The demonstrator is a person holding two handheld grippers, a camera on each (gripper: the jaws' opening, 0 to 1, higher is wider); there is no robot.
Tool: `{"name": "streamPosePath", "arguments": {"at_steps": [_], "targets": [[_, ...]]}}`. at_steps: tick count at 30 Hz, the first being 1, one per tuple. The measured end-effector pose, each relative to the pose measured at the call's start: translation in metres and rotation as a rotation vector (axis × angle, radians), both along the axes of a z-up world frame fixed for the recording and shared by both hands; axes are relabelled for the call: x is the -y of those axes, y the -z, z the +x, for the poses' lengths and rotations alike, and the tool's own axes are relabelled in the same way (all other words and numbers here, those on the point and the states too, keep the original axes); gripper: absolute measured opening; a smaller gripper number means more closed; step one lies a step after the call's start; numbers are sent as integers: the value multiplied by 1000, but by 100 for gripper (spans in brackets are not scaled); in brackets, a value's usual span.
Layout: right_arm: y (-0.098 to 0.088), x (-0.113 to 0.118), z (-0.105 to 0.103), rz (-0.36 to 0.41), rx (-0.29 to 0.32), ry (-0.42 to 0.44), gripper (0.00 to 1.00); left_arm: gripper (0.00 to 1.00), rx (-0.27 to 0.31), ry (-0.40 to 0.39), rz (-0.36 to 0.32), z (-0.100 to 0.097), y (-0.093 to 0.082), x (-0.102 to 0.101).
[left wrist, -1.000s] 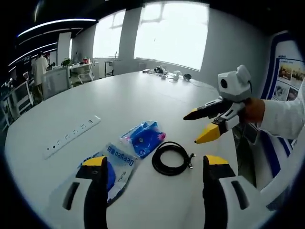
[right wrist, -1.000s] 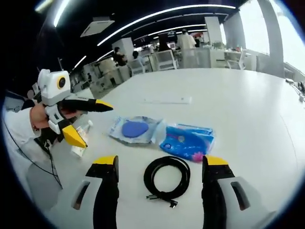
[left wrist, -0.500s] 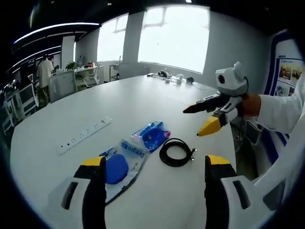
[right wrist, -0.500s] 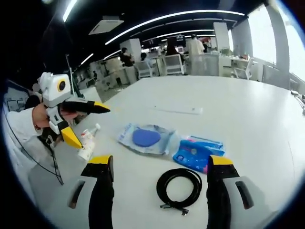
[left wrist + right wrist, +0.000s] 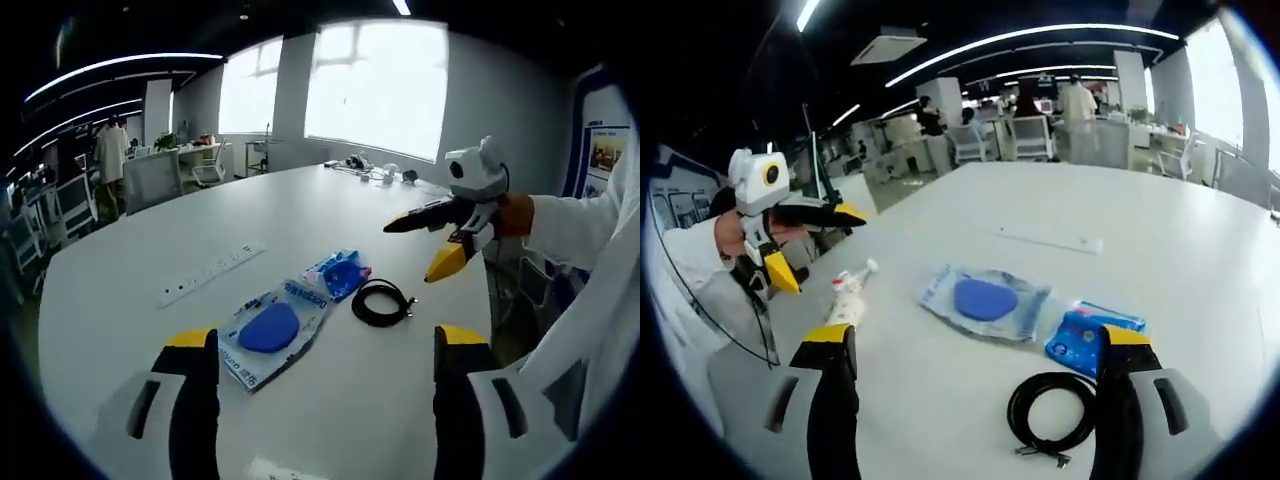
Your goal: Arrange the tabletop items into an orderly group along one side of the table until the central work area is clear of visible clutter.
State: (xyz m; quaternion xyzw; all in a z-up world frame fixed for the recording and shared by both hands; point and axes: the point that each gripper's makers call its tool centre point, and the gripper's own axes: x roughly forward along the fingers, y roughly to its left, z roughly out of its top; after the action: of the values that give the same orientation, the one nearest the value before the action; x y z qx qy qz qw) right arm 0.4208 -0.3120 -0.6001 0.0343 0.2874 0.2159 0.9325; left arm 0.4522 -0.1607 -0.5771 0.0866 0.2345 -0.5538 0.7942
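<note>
On the large white oval table (image 5: pixel 120 300) the clutter lies in a loose row. In the left gripper view a clear plastic bag holding a round blue pad (image 5: pixel 272 330) sits nearest, then a bright blue packet with pink print (image 5: pixel 340 275), then a black coiled cable (image 5: pixel 382 302) just beside the packet. A long white power strip (image 5: pixel 212 274) lies apart from them, further across the table. In the right gripper view the same bag (image 5: pixel 985 300), blue packet (image 5: pixel 1088 338), cable (image 5: pixel 1052 412) and power strip (image 5: pixel 1050 239) show, plus a small white tube with a red-marked label (image 5: pixel 848 296) lying on its side near the table's edge, close to the left jaw of that view.

Nothing lies between either pair of jaws. The left gripper (image 5: pixel 318 400) has its yellow-tipped black jaws spread wide above the table, holding nothing. The right gripper (image 5: pixel 975 400) is likewise wide apart and empty; it also shows in the left gripper view (image 5: pixel 440 240), held in the air by a hand in a white sleeve, beyond the cable. The left gripper appears in the right gripper view (image 5: pixel 805 245), raised off the table's edge.

The room is an open office with bright windows, ceiling light strips, desks and chairs; people stand far back. A small cluster of things at the far table end (image 5: pixel 375 170) is too small to make out. The print on the bag cannot be read.
</note>
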Motion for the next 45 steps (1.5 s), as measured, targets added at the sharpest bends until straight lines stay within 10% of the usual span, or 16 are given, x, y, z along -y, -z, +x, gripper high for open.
{"name": "streamPosePath", "arguments": {"at_steps": [30, 45], "targets": [[-3, -121, 37, 48, -38, -205, 99, 93, -50, -272, -23, -5, 8, -189], [13, -210, 71, 147, -93, -326, 97, 93, -79, -373, -43, -9, 20, -235]]}}
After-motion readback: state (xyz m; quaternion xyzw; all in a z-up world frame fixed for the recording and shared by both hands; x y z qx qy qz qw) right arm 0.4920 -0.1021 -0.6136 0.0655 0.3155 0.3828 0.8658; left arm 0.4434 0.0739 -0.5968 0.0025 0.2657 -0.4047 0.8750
